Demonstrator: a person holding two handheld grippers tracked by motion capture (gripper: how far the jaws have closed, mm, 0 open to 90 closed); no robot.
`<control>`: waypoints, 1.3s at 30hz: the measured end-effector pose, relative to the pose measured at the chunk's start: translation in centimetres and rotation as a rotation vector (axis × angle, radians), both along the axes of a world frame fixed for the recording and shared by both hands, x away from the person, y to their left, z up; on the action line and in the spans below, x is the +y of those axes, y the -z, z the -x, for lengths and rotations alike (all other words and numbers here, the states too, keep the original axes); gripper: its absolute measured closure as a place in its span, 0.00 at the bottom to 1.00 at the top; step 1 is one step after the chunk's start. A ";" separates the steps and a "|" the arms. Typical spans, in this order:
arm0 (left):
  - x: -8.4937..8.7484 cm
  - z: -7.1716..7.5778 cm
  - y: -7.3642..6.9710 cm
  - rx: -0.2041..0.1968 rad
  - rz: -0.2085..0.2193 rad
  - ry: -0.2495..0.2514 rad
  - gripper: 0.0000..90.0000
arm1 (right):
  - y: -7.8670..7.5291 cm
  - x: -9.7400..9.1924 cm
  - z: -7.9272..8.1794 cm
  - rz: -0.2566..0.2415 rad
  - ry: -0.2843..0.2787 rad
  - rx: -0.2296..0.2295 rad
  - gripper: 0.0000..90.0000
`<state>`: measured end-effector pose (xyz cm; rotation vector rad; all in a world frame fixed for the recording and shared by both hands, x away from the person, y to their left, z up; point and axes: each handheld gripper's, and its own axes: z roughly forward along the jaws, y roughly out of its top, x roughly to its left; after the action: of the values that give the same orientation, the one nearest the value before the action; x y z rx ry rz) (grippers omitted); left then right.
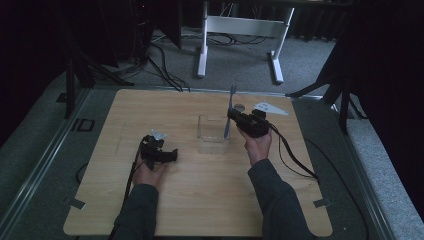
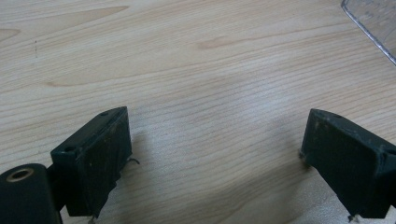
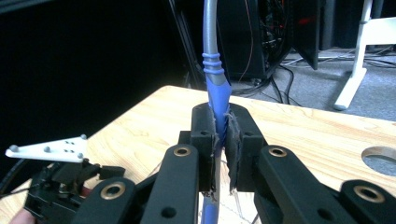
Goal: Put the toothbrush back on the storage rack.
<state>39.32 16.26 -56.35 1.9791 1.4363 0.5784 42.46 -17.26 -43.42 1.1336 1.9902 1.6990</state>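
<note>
The right gripper (image 1: 234,119) is clamped tight on a blue and grey utensil (image 1: 230,112), its two jaws pressed against the blue handle from either side; in the right gripper view the handle (image 3: 218,100) rises straight up between the pads (image 3: 207,135) and turns grey above a ribbed blue collar; what kind of head the utensil carries cannot be told. From the high view the utensil stands nearly upright, its lower end reaching down into a clear plastic container (image 1: 212,134) at the middle of the table, its upper end sticking up above the container's far right corner; the right hand (image 1: 257,142) grips the tool from the near side, a black cable trailing off towards the table's right edge.

The left gripper (image 1: 170,155) sits low over the wooden table (image 1: 210,200), well apart from the container and to its left; its jaws stand wide with nothing between them; in the left gripper view bare wood grain lies between the two black fingers (image 2: 100,154), and a corner of the clear container (image 2: 373,21) shows at the upper right.

Beyond the right gripper a round hole (image 1: 239,107) is cut in the tabletop near the far edge; behind the table a white desk frame (image 1: 240,30) stands on grey carpet amid cables.
</note>
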 end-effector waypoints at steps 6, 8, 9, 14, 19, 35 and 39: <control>0.0 0.0 0.0 0.001 0.000 0.000 0.09 | 0.5 0.4 -0.3 0.039 -0.004 -0.010 0.91; 0.0 0.0 0.0 0.001 0.000 0.000 0.09 | 0.6 0.5 -0.3 0.048 -0.004 -0.012 0.91; 0.0 0.0 0.0 0.001 0.000 0.000 0.09 | 0.7 0.5 -0.3 0.059 -0.007 -0.017 0.91; 0.0 0.0 0.0 0.001 0.000 0.000 0.09 | 0.8 0.6 -0.4 0.072 -0.004 -0.023 0.91; 0.0 0.0 0.0 0.001 0.000 0.000 0.09 | 1.1 0.9 -0.4 0.079 -0.012 -0.029 0.91; 0.0 0.0 0.0 0.001 0.000 0.000 0.09 | 1.6 1.2 -0.3 0.118 -0.031 -0.037 0.91; 0.0 0.0 0.0 0.001 0.000 0.001 0.09 | 1.7 1.3 -0.2 0.137 -0.033 -0.043 0.91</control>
<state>39.31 16.27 -56.34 1.9804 1.4362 0.5775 42.67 -15.95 -45.16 1.0148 2.0748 1.5612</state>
